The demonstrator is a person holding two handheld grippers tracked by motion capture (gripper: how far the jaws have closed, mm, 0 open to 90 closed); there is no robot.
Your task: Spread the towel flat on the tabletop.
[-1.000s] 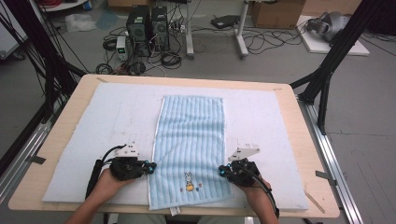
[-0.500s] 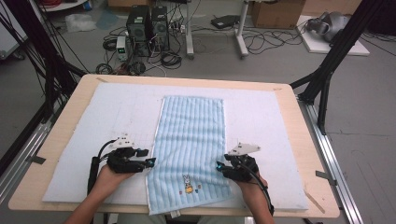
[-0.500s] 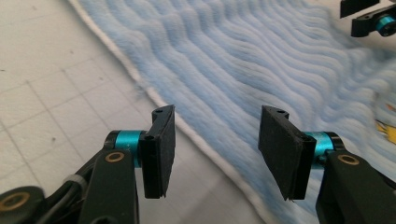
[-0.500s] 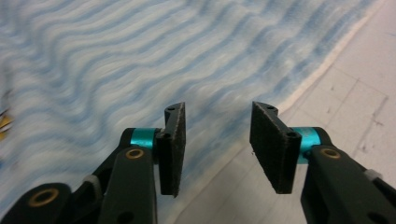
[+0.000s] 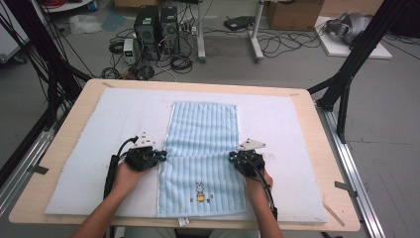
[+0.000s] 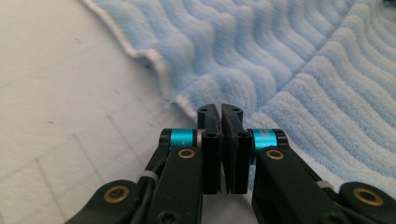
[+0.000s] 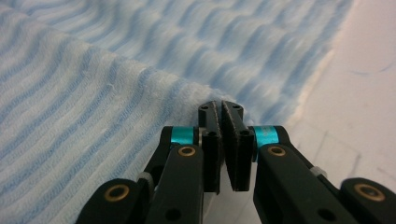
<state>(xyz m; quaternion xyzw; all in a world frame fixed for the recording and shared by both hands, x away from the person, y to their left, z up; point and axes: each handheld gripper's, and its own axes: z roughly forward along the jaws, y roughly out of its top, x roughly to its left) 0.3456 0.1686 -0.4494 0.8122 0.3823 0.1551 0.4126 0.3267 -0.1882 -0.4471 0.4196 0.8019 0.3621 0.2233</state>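
A blue striped towel (image 5: 202, 148) is lying lengthwise down the middle of a white mat (image 5: 89, 129) that is covering the tabletop (image 5: 64, 106); no container is standing on it. The towel's near part, bearing a small rabbit picture (image 5: 199, 191), is lying doubled over the rest, and its fold edge is running across between the two grippers. The left gripper (image 5: 159, 156) is sitting at the towel's left edge and the right gripper (image 5: 233, 157) at its right edge, each held in a hand (image 5: 125, 174) coming in from the near side. In the left gripper view the left gripper (image 6: 221, 112) is showing its jaws clenched, pads pressed together, with the tips right at the towel's (image 6: 280, 70) white hem where the doubled layer begins; whether a bit of cloth is pinched between them I cannot tell. In the right gripper view the right gripper (image 7: 221, 108) is likewise showing clenched jaws, the tips nosing against the raised fold of the towel (image 7: 116, 93), and again a pinch of cloth cannot be made out. Both pairs of jaws have just been closing after opening briefly. Compared with a second ago, both grippers are sitting farther up the tabletop, away from the person, and the folded near part of the towel is reaching farther over the rest, so its fold edge is lying higher up.
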